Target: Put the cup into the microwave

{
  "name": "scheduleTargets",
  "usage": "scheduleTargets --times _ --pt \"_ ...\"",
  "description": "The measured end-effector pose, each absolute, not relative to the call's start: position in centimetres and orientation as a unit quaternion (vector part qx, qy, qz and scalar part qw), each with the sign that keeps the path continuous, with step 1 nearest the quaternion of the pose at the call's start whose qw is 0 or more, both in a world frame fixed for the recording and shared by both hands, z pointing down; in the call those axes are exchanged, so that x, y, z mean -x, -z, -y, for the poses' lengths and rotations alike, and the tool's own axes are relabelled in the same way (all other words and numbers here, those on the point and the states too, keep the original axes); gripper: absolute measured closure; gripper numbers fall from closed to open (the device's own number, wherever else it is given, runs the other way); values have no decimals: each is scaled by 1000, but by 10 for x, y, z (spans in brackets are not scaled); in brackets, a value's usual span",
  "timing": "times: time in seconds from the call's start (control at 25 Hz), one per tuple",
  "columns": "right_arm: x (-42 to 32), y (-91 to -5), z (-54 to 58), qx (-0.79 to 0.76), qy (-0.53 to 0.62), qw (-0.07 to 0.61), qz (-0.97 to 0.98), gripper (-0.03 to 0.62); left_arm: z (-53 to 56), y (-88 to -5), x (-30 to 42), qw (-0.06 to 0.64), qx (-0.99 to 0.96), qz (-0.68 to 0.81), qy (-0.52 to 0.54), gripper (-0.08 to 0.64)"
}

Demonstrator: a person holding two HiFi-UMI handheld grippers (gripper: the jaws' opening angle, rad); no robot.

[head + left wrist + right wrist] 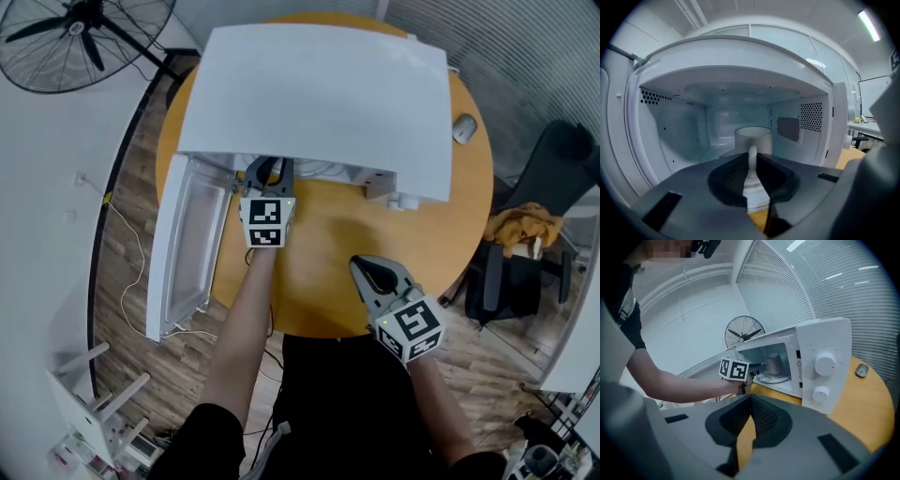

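**Cup held inside the open microwave**

The left gripper clamps the cup by its handle, inside the microwave. Releasing before it rests flat could tip it. The walls stand well apart around it. The open door hangs left. The right gripper, closed and empty, hovers over the table.

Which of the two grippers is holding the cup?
The left gripper: its fingers clamp the cup by its handle inside the microwave. The right gripper hangs over the table, fingers together and empty.
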State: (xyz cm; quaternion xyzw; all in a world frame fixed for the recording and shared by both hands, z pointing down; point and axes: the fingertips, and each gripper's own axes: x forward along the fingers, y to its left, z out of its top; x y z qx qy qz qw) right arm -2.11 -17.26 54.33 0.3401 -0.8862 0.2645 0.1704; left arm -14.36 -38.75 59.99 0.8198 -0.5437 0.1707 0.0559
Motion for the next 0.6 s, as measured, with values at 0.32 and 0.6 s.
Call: scheduleTargets --times 0.32,0.6 --pt "18 -537 173 -340 -261 165 888 583 387 -603 141 67 -819 540 -182 511" --pt "14 -534 171 -334 -257 160 893 583 379 -603 146 78 -810 550 -189 445"
